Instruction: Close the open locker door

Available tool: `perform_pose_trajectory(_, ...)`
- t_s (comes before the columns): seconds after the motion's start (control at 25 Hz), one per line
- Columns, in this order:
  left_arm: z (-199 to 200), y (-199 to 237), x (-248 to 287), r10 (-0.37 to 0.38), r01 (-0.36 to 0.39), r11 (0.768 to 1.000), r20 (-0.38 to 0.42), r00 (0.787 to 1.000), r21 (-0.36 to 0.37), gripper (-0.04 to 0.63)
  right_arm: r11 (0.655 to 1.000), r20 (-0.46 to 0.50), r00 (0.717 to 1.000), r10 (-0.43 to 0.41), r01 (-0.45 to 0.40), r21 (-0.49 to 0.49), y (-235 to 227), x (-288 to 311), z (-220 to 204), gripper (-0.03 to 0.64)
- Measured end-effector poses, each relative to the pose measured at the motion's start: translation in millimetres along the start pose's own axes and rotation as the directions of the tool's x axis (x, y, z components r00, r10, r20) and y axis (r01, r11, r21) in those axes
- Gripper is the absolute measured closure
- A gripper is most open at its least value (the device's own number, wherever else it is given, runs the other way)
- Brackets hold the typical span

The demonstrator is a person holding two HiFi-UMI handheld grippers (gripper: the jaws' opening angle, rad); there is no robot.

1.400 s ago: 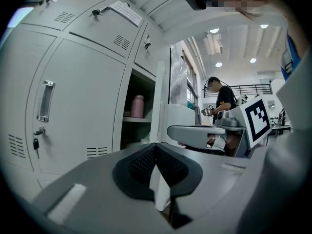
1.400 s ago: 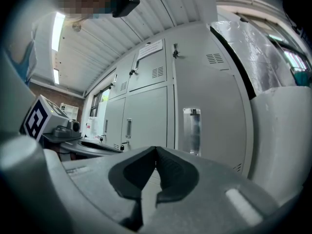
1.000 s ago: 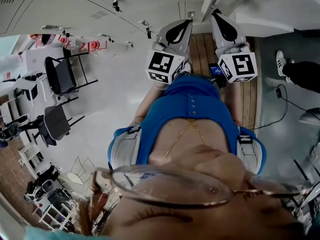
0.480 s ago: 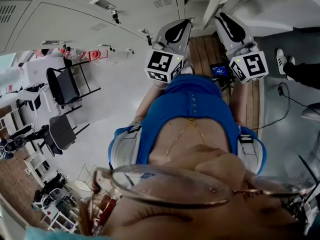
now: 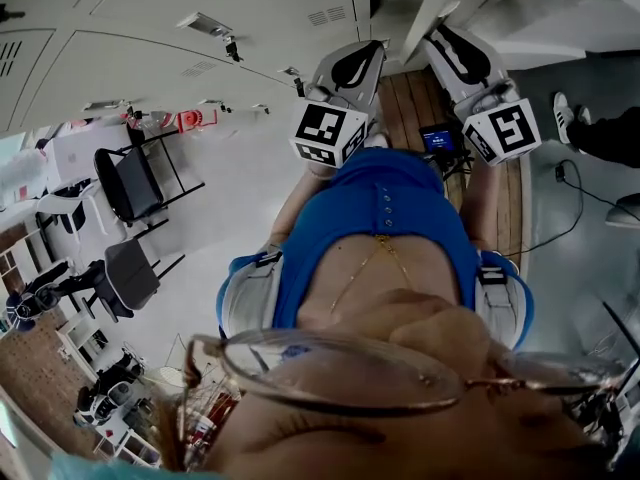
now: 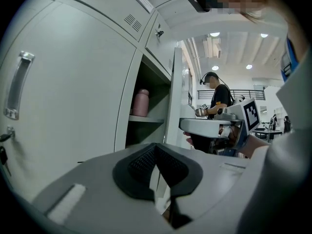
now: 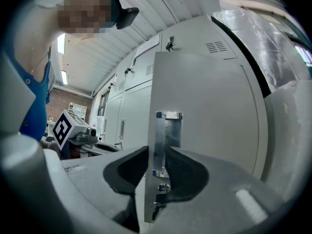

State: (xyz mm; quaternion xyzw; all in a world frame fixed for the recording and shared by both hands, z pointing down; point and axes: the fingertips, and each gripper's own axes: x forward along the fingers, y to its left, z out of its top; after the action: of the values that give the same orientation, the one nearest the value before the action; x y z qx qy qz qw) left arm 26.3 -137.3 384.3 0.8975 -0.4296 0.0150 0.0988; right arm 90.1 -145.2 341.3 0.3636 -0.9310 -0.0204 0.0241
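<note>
While its jaws have just been opening, right gripper (image 7: 156,152): open astride locker door (image 7: 209,106) edge beside the handle (image 7: 168,130), likely freeing it for a push.
Left gripper (image 6: 155,147): closed, empty, facing open compartment (image 6: 146,130).

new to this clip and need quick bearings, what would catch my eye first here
The open locker door stands edge-on in the right gripper view, its edge and metal handle between the jaws of the right tool, which have just been opening and do not press on it. In the left gripper view, a pink bottle stands on the shelf inside the open locker compartment.
</note>
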Motion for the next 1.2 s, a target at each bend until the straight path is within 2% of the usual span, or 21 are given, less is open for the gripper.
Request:
perform_pose_trajectory(0.48, 3.6, 29.8, -0.5, 0.024, -0.024, 1.0, 0.006, 1.0, -0.01, 0.595, 1.0, -0.016, 1.0, 0.016, -0.016, -0.01, -5.5, 39.4, 2.4, 0.525)
perform_pose_trajectory(1.2, 6.0, 67.1, -1.3, 0.04, -0.04, 0.999, 0.002, 0.999, -0.013, 0.595, 0.999, -0.027, 0.999, -0.045, 0.045, -0.009, -21.6, 84.5, 0.0, 0.534)
